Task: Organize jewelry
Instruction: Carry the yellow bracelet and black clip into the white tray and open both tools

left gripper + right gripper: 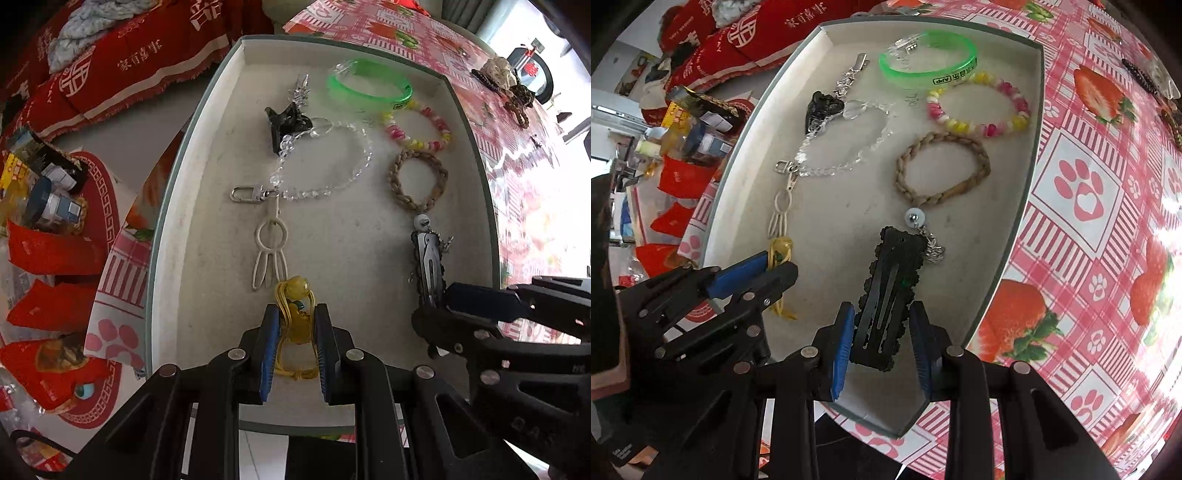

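Observation:
A shallow white tray (207,229) with a grey-green rim holds several pieces of jewelry. My left gripper (295,310) is shut on a yellow amber charm (297,288) with a yellow cord, low over the tray's near end. In the right wrist view my right gripper (882,308) is shut on a black scalloped hair clip (886,273), whose far tip reaches toward a pale bead (916,218) and a silver chain. The left gripper (775,267) shows at the left with the yellow charm (780,249). The right gripper (443,299) and hair clip (430,262) appear right of the left one.
In the tray lie a green bangle (929,59), a pink-and-yellow bead bracelet (979,105), a braided straw bracelet (942,168), a clear bead chain (325,162) with a white rabbit ring (271,254), and a black claw clip (286,120). A strawberry-print tablecloth (1089,221) lies to the right and red packets (51,251) to the left.

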The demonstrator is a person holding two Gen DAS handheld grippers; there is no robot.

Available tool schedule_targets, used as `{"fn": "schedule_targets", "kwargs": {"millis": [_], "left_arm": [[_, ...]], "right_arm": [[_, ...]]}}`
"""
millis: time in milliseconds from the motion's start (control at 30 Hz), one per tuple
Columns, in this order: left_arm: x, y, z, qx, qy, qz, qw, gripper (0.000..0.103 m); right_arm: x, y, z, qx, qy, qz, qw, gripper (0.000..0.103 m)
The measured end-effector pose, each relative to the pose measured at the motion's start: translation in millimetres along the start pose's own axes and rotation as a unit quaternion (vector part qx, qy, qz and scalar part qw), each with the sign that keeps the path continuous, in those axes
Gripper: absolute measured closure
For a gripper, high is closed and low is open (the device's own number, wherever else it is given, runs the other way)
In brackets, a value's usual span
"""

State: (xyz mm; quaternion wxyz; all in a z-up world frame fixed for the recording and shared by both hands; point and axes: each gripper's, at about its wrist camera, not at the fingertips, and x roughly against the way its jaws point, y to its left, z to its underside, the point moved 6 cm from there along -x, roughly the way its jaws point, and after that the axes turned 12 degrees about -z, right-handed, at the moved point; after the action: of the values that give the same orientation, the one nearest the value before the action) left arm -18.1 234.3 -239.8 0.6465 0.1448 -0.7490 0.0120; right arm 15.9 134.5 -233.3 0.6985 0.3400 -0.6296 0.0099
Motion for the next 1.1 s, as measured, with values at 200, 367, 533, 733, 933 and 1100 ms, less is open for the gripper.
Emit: {"fn": "schedule_targets", "kwargs": {"millis": [200,367,533,733,933,1100], "left_arm": [[1.2,-2.2,1.2,-0.008,-0.006,-0.008,0.9999,0.078],[1.2,-1.5,-0.7,-0.008,-0.001,-0.010,0.9999,0.078],[3.7,0.7,-2.5,-0.005,-0.002,-0.012,0.9999,0.078],[6.3,3.6,-2.6,-0.005,-0.003,-0.015,0.9999,0.078],[5.1,0.0,-1.7,-0.010,-0.001,-0.013,0.9999,0.078],[2.3,-5.3,-0.5,-0.031,-0.004,-0.022,0.9993,0.078]], "right_arm": [[-4.1,-5.2,-1.5,-0.001,0.001,0.005,1.000,0.069],[-5.5,-1.9,-3.3,0.005,0.004,0.004,1.000,0.064],[-3.9,4.7,-6.4,0.008,-0.002,-0.001,1.000,0.059],[13.8,8.8,-9.1,0.010,-0.020,0.002,1.000,0.059],[43.2,6.9,-3.9,0.009,-0.046,0.017,0.999,0.059],[58.2,-1.3,2.4,-0.018,-0.055,0.016,0.998,0.059]]}}
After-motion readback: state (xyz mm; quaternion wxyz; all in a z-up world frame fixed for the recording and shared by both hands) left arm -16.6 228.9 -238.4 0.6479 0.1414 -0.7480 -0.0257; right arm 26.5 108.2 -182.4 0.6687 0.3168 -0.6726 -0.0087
